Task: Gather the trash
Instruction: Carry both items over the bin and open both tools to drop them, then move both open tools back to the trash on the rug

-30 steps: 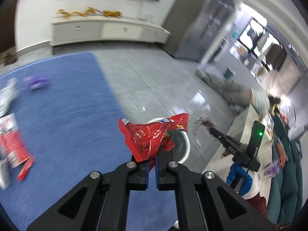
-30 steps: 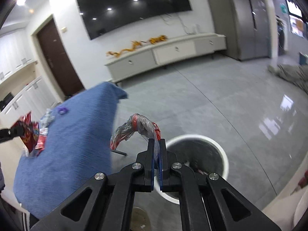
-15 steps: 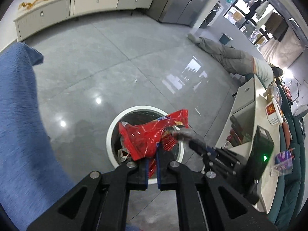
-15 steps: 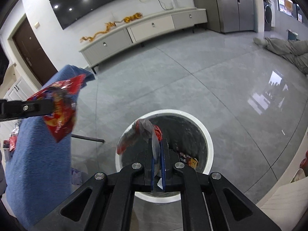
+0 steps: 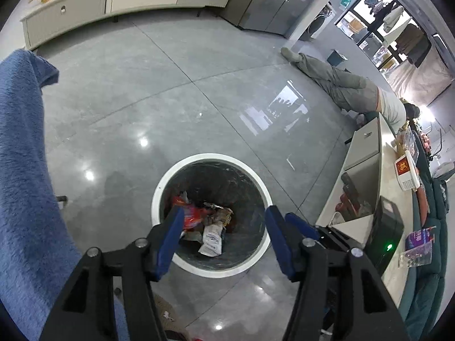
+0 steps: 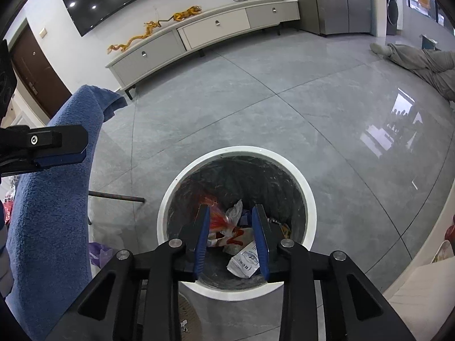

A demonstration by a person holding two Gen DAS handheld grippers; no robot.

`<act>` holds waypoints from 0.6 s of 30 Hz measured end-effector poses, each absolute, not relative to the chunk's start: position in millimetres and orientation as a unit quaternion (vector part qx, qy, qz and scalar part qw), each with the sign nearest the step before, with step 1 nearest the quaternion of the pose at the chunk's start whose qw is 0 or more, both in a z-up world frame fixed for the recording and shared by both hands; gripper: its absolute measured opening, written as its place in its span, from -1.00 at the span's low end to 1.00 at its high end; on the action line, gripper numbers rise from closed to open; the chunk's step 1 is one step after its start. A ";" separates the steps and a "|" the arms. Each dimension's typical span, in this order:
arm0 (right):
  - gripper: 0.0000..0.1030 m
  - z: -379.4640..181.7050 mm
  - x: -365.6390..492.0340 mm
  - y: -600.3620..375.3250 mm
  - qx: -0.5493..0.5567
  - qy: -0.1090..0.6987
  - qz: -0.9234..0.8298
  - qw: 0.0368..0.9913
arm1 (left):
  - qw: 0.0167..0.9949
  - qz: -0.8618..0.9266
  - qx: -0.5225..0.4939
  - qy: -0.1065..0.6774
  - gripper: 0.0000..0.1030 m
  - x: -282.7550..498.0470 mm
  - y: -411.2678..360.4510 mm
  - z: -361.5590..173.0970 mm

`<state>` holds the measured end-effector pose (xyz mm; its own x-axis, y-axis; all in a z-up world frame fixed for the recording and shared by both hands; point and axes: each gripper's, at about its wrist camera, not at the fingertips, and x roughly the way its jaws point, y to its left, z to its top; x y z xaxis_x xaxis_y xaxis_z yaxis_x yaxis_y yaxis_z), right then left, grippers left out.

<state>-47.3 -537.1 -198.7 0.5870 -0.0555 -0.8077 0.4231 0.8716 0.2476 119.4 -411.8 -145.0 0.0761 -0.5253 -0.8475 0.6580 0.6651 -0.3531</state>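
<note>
Over the white-rimmed bin [image 5: 211,267], the left gripper [image 5: 224,216] and right gripper [image 6: 231,213] are opening with nothing between the jaws, the wrappers [image 6: 227,227] lying inside it; next, probably fetching more trash beyond it.

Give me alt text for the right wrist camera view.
The right tool, jaws opening with nothing between them, hangs over a round white-rimmed trash bin on a grey tiled floor, with crumpled red and white wrappers inside. A blue towel-covered surface lies left; the left tool reaches in above it.
</note>
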 end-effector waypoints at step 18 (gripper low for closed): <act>-0.33 -92.1 -82.3 -483.8 0.166 0.349 -0.131 0.913 | 0.829 -0.393 0.075 0.391 0.11 48.0 -255.1 -25.9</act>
<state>-82.3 -483.8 -92.1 0.7219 -0.1244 -0.6807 0.3556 0.9106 0.2106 48.0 -255.1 -25.9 0.3855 -0.5936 -0.7064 0.7104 0.6795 -0.1834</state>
